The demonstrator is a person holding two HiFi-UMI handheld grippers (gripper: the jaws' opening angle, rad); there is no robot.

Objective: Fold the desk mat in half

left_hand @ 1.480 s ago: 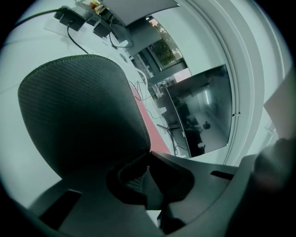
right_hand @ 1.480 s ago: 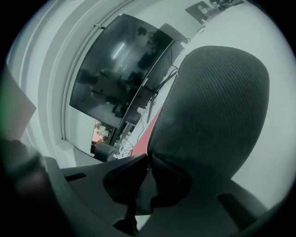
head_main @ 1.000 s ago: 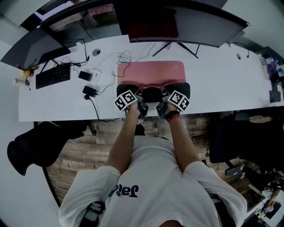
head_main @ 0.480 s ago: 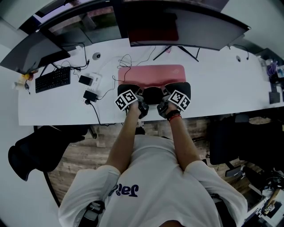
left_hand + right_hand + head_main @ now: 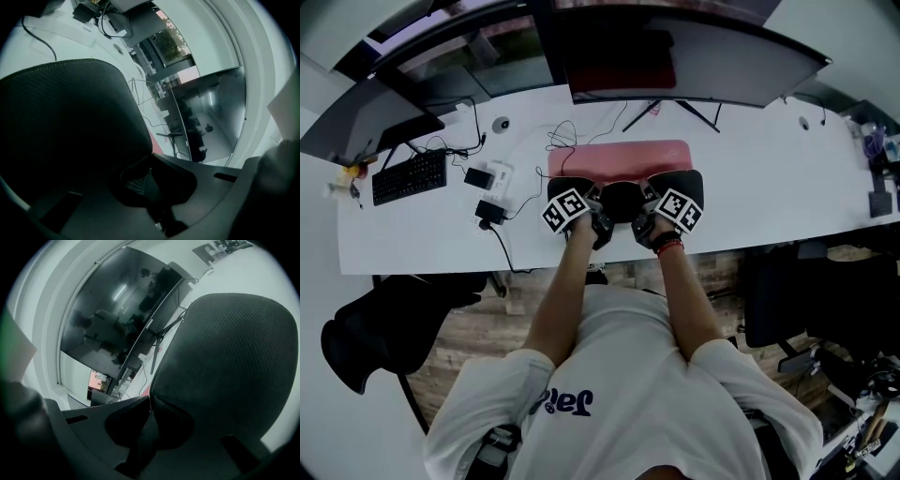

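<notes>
Clamping desk mat (image 5: 619, 157), left gripper (image 5: 584, 193), right gripper (image 5: 659, 193), edge lifted

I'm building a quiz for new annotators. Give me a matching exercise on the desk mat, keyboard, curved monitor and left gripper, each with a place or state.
1. desk mat
2. keyboard
3. curved monitor
4. left gripper

A. left end of the desk
B. shut on a mat corner
C. pink top, near edge lifted, black underside showing
D. back of the desk

Pairs: 1-C, 2-A, 3-D, 4-B
</notes>
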